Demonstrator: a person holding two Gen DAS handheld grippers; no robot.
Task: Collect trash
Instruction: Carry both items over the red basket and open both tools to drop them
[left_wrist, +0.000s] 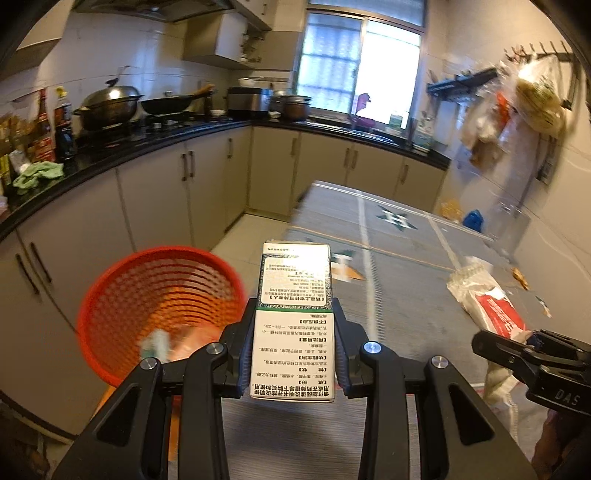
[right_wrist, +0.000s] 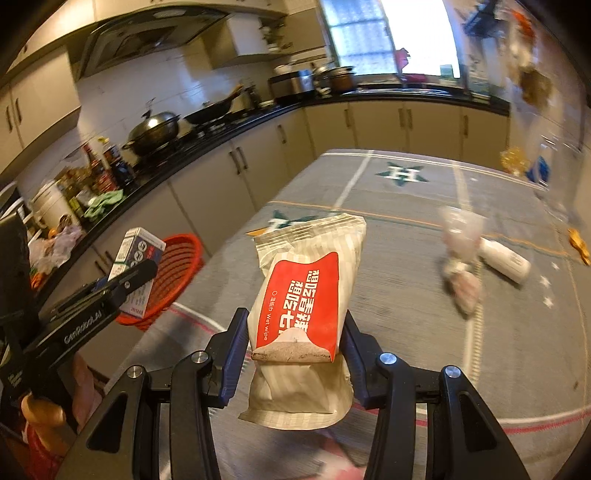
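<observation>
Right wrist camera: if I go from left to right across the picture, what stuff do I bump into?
Small box in the left gripper → red basket → wet wipe packet in the right gripper → crumpled plastic wrapper → white bottle.

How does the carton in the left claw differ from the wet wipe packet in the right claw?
The carton is a stiff, straight-edged box; the wet wipe packet is a soft, crinkled pouch. The carton is white and green with dense small print; the packet is pale and striped with a red label. The carton is narrower than the packet. Both are clamped between claw pads: left claw, right claw.
</observation>
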